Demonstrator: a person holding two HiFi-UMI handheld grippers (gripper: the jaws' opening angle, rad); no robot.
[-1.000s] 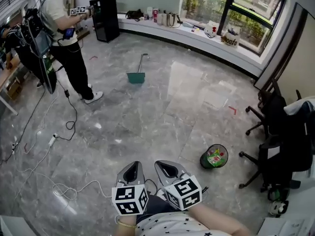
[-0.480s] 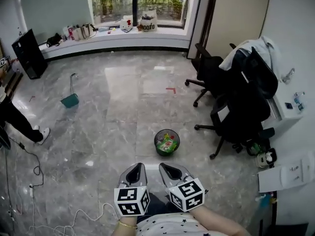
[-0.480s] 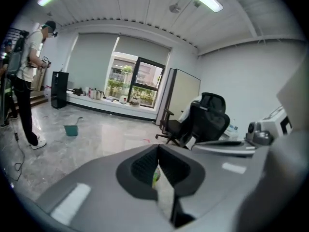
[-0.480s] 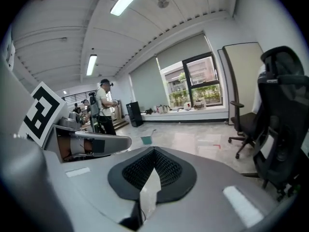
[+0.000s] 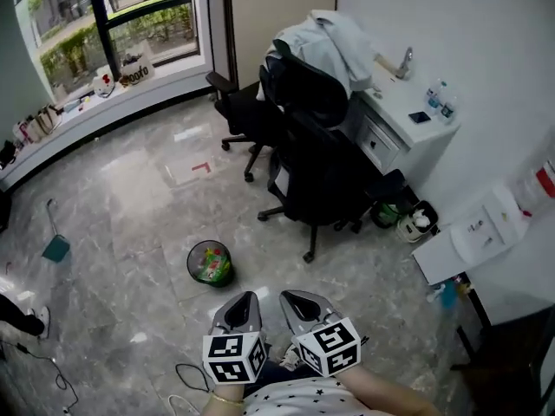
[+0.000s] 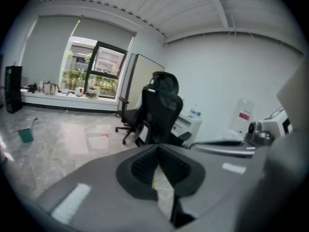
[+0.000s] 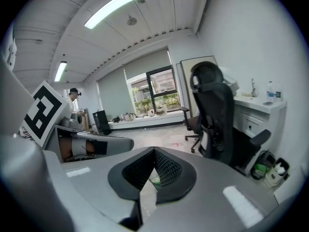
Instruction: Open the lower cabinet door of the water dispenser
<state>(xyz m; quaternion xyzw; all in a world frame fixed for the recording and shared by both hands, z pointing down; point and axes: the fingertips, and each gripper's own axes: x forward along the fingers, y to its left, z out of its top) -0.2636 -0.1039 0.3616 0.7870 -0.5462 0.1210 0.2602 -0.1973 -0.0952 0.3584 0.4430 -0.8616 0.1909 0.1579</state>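
The water dispenser (image 5: 496, 225) is a white unit at the right edge of the head view, against the wall, with a red-labelled bottle (image 5: 539, 180) on top. Its lower cabinet door does not show. In the left gripper view the bottle (image 6: 243, 115) stands far off to the right. Both grippers are held side by side low in the head view, far from the dispenser: my left gripper (image 5: 241, 306) and my right gripper (image 5: 299, 303). Each is shut with nothing between its jaws, as seen for the left gripper (image 6: 158, 148) and the right gripper (image 7: 154, 151).
Black office chairs (image 5: 316, 150), one draped with a pale jacket, stand before a white desk (image 5: 406, 111) between me and the far wall. A round bin (image 5: 210, 263) with green rubbish sits on the grey floor ahead. A kettle and bottles (image 5: 414, 222) lie near the dispenser.
The head view has swung right: the standing person and black cabinet have left it, and the chairs, desk and dispenser have come in. Both grippers stay shut, side by side.
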